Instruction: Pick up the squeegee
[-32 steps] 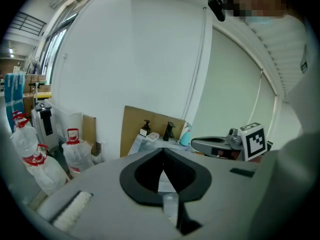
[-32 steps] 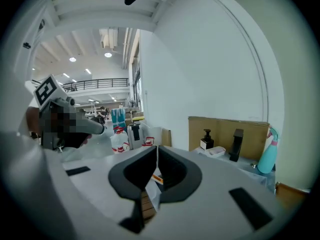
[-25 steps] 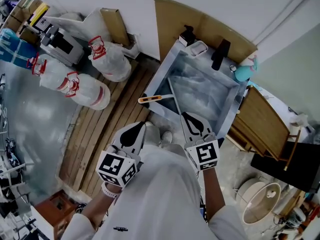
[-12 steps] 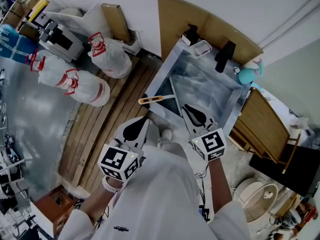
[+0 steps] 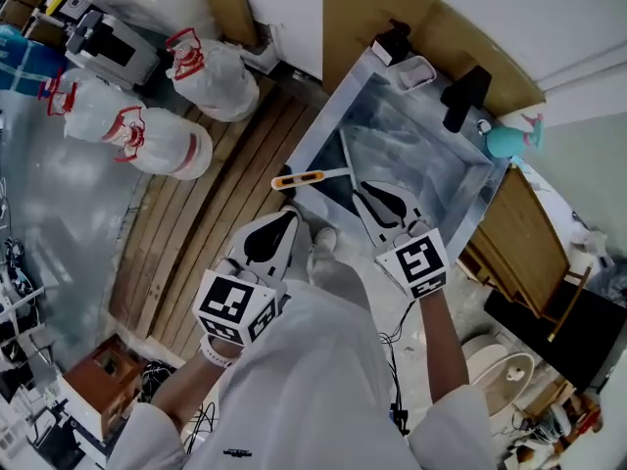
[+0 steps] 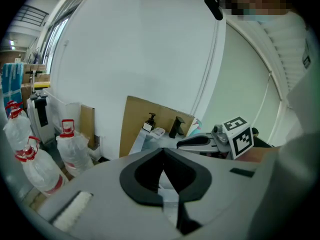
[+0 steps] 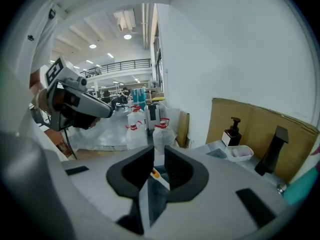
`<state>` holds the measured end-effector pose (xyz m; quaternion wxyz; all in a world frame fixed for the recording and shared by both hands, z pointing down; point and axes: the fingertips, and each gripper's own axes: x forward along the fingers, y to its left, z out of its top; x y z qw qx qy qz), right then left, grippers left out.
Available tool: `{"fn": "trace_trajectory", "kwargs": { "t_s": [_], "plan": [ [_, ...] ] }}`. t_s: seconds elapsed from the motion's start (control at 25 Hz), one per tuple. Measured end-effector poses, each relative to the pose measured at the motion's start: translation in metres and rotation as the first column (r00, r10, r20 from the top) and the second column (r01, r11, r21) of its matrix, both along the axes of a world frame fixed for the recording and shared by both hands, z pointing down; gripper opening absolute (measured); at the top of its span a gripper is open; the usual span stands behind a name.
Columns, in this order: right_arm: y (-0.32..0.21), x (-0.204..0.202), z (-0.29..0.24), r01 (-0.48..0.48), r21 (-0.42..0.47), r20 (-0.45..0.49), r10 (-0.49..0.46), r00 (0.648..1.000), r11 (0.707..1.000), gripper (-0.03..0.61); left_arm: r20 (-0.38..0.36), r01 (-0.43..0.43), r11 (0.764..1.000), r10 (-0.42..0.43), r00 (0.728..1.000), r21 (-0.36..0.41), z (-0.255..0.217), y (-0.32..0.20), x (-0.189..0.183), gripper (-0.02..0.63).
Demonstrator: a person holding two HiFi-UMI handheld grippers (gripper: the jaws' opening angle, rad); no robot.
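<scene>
This is a large industrial hall set up as a test workshop, not a home. Far off, the right gripper view shows a high ceiling with round lamps (image 7: 127, 36) and a railed mezzanine (image 7: 115, 65). A stainless steel sink (image 5: 315, 135) with a black tap (image 5: 463, 96) stands as a mock-up against a bare brown cardboard sheet (image 5: 372, 8). It sits beside a wooden slat platform (image 5: 216, 213), with big clear water jugs (image 5: 147, 140) to the left.

Head camera steeply above sink (image 5: 328, 116), gripper cameras low, near, facing same sink.
</scene>
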<state>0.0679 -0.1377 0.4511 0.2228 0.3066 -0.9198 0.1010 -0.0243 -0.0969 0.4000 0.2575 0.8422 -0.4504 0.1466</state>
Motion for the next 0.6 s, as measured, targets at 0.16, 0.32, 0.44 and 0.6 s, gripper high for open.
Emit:
{"fn": "trace_trajectory", "kwargs": {
  "t_s": [0.16, 0.32, 0.44, 0.6],
  "plan": [
    [-0.008, -0.015, 0.016, 0.093, -0.006, -0.06, -0.093, 0.994, 0.996, 0.083, -0.002, 0.007, 1.0, -0.008, 1.0, -0.019, 0.015, -0.012, -0.002, 0.003],
    [-0.016, -0.025, 0.033, 0.183, -0.024, -0.118, -0.185, 0.976, 0.983, 0.091, -0.011, 0.031, 0.999, -0.031, 0.999, -0.035, 0.029, -0.02, -0.004, 0.003],
    [-0.024, -0.033, 0.042, 0.246, -0.029, -0.143, -0.247, 0.958, 0.969, 0.094, -0.016, 0.038, 0.998, -0.039, 0.999, -0.049, 0.042, -0.025, -0.004, 0.003],
    [-0.03, -0.042, 0.064, 0.345, -0.045, -0.222, -0.346, 0.912, 0.938, 0.095, -0.021, 0.041, 0.996, -0.043, 0.999, -0.084, 0.06, -0.029, -0.006, 0.003]
  ]
}}
